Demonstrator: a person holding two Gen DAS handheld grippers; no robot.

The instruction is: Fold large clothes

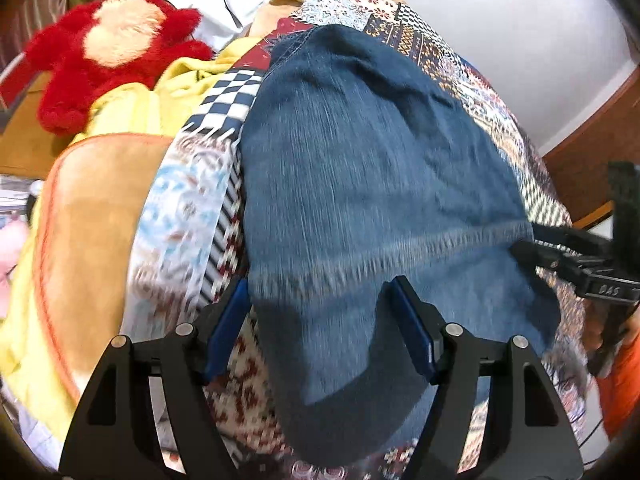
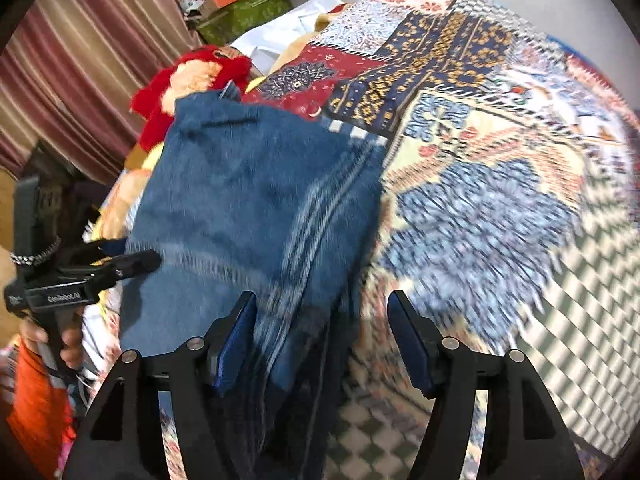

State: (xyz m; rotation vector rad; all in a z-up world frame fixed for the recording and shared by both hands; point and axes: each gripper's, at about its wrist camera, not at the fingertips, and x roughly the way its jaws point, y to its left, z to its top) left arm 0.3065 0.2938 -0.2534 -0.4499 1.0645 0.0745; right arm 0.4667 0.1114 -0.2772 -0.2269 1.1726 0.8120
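Two grippers hang over one folded pair of blue jeans [image 1: 360, 184] spread on a patchwork bedcover [image 2: 500, 168]. We see our left gripper [image 1: 318, 320] with its jaws apart, the denim lying under and between its blue pads [image 1: 412, 332] without being pinched. Our right gripper [image 2: 322, 332] also stands open, the jeans' seamed edge just inside its left pad. Beyond the left gripper, past the jeans' far corner, sits a red plush toy [image 1: 116, 48].

jeans [image 1: 360, 160] on bedspread [image 1: 184, 208], plush toy [image 1: 108, 48] behind left
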